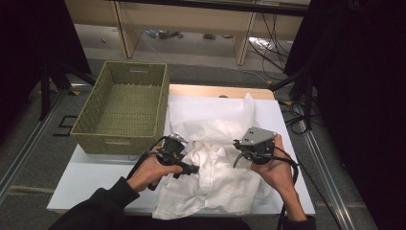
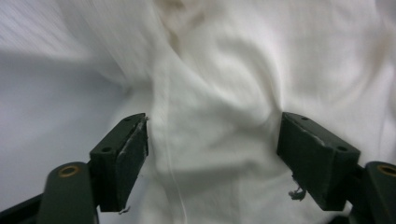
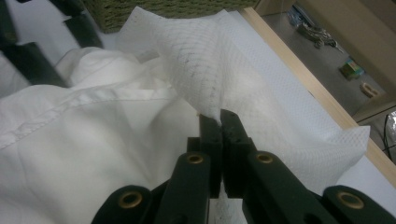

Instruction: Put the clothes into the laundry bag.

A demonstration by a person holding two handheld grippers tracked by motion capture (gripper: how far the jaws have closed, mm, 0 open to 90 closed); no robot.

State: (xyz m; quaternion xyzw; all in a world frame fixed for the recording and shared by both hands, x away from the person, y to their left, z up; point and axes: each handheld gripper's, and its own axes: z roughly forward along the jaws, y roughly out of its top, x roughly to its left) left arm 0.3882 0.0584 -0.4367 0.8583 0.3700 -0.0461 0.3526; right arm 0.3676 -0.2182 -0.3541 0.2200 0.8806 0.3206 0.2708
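A white shirt (image 1: 215, 184) lies crumpled at the table's front middle, on a thin white textured sheet (image 1: 210, 115). My left gripper (image 1: 190, 168) is at the shirt's left side. In the left gripper view its jaws (image 2: 212, 140) stand wide open just above the shirt fabric (image 2: 219, 84), with a fold between the pads but not pinched. My right gripper (image 1: 236, 143) is at the shirt's upper right. In the right gripper view its jaws (image 3: 219, 119) are shut on a raised corner of the textured sheet (image 3: 210, 60), beside the shirt (image 3: 84, 140).
An empty woven green basket (image 1: 119, 139) stands at the table's back left, close to the left gripper. The white table (image 1: 91, 177) has bare surface at the front left. Its wooden back edge (image 1: 215, 90) shows behind the sheet; desks and cables lie beyond.
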